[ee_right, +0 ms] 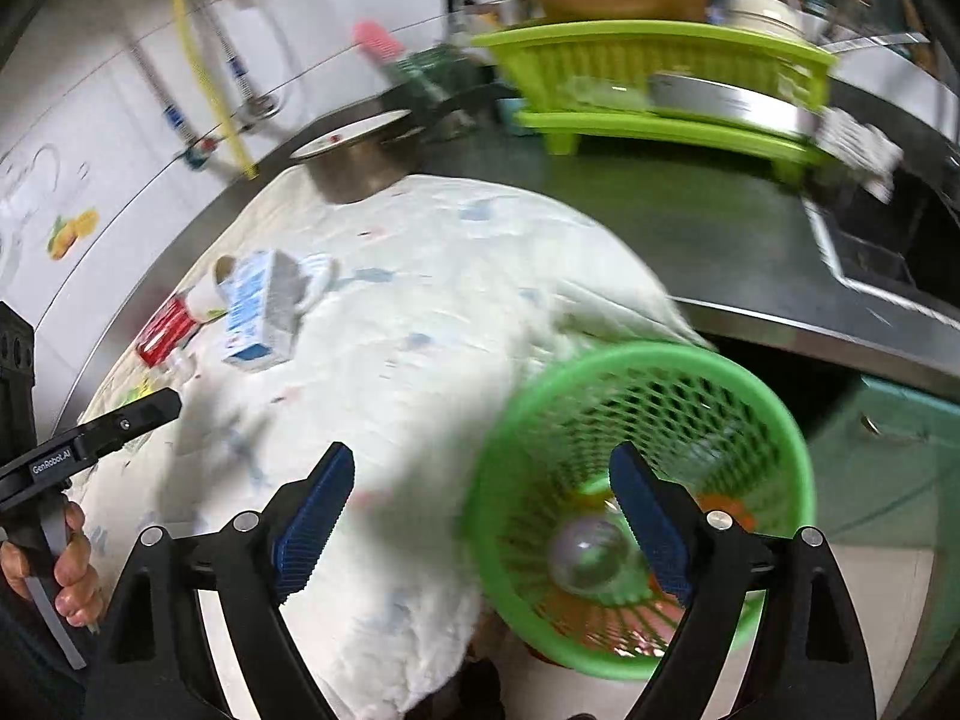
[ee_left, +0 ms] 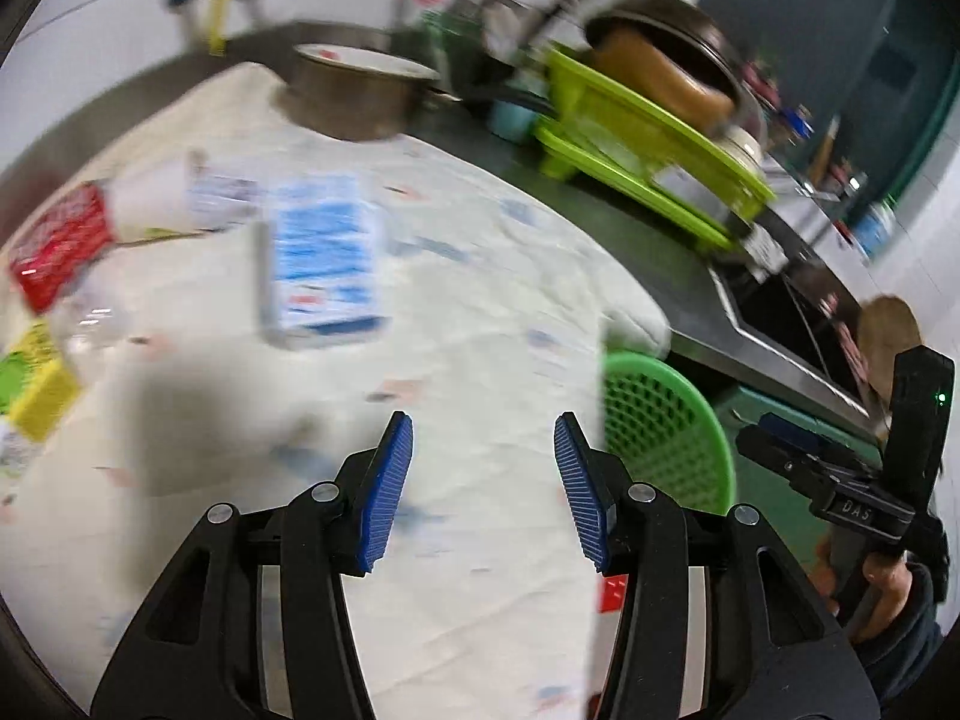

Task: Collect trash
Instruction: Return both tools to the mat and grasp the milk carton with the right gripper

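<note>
A blue-and-white carton [ee_left: 324, 258] lies on the white cloth [ee_left: 468, 324], with a white cup [ee_left: 156, 201], a red packet [ee_left: 57, 246] and a yellow-green box [ee_left: 33, 384] to its left. My left gripper [ee_left: 483, 492] is open and empty over the cloth, short of the carton. A green mesh basket [ee_right: 648, 504] hangs past the cloth's right edge; a clear round piece of trash [ee_right: 588, 555] lies inside. My right gripper [ee_right: 480, 522] is open and empty above the basket's rim. The carton [ee_right: 261, 312] also shows in the right wrist view.
A metal pot [ee_left: 360, 90] stands at the cloth's far end. A lime dish rack [ee_right: 654, 84] with pans and bowls sits on the steel counter [ee_right: 690, 222]. A sink [ee_right: 888, 240] lies to the right. The tiled wall [ee_right: 90, 138] runs along the left.
</note>
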`<action>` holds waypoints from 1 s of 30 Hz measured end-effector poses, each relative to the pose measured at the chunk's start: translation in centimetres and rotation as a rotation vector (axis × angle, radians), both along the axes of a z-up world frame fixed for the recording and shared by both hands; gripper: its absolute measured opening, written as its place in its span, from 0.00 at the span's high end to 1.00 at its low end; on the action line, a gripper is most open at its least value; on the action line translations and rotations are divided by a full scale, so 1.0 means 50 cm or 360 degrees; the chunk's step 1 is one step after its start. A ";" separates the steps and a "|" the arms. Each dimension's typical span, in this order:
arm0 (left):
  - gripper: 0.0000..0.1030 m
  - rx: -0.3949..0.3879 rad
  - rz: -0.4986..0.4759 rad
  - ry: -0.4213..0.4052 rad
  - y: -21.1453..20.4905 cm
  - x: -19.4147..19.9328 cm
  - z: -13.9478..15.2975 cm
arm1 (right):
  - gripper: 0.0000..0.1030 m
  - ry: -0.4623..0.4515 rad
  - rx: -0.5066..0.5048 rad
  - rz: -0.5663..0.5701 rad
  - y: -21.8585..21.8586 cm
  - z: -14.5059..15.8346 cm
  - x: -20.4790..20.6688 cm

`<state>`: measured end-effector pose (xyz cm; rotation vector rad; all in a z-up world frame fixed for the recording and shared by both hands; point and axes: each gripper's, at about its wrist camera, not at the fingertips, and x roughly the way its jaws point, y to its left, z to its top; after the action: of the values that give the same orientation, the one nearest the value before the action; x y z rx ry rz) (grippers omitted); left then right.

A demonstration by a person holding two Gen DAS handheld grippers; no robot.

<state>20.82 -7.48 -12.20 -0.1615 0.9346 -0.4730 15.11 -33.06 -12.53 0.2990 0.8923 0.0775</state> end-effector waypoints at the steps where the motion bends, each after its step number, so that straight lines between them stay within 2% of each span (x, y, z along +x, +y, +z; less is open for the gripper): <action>1: 0.52 0.0008 0.0032 -0.0010 0.024 0.000 0.003 | 0.18 -0.0004 0.0001 0.0024 0.014 0.002 0.010; 8: 0.48 0.0085 0.0269 -0.0079 0.192 0.003 0.026 | 0.18 -0.0022 -0.0024 0.0218 0.141 0.019 0.091; 13: 0.47 0.0112 0.0398 -0.0102 0.291 0.006 0.029 | 0.18 -0.0035 -0.0061 0.0348 0.252 0.034 0.156; 18: 0.45 0.0143 0.0492 -0.0113 0.364 0.006 0.028 | 0.16 -0.0023 -0.0132 0.0401 0.356 0.039 0.223; 26: 0.32 0.0232 0.0508 -0.0132 0.425 0.012 0.014 | 0.11 0.0079 -0.0239 0.0328 0.454 0.012 0.330; 30: 0.26 0.0361 0.0451 -0.0166 0.422 0.032 0.008 | 0.11 0.0156 -0.0283 0.0261 0.472 -0.019 0.371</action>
<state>22.42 13.64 -11.79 -0.0606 0.8407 -0.1109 33.64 -9.44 -13.45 0.0637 1.0131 0.1355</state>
